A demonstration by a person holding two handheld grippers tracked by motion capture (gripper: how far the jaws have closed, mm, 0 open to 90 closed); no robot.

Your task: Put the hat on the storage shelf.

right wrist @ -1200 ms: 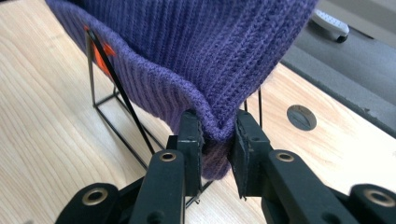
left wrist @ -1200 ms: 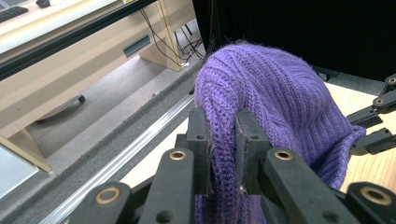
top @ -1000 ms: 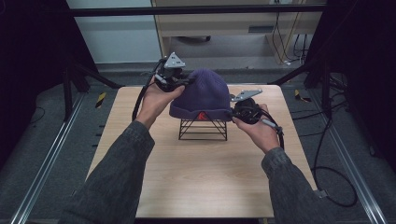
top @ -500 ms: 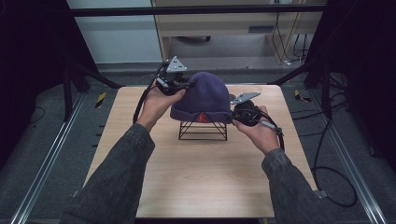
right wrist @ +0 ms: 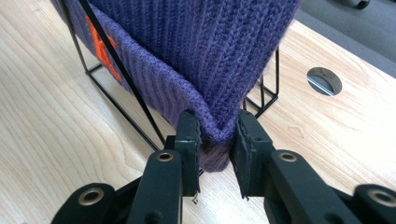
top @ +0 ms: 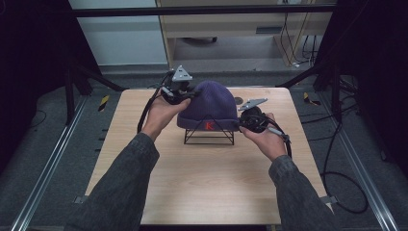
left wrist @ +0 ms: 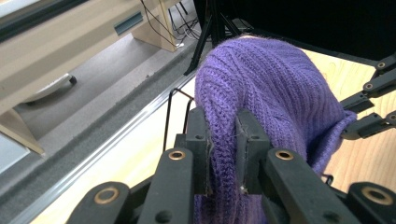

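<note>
Pale wood made up the tabletop [top: 144,159] under my rig, with grey floor and a light cabinet beyond its far edge. I worked from my left across to my right.

My left tongs [top: 188,95] were closed on the purple knit hat [top: 211,103], pinching a fold of ribbed fabric on the side facing them; in the left gripper view the wool bulged up between the two black pads [left wrist: 198,140]. I judged that hold was there to steady that side while the other was handled.

Between the two tongs the hat sat draped over a black wire stand [top: 209,137], its orange letter [top: 209,126] turned toward me, so the stand carried the weight and the knit kept its dome shape.

My right tongs [top: 239,124] were clamped on the folded brim at the low corner nearest them; the right gripper view showed the cuff [right wrist: 215,140] squeezed between the pads just above the wood. Gripping low there, I reckoned, gave purchase for pulling the brim down or lifting it off the wire.
</note>
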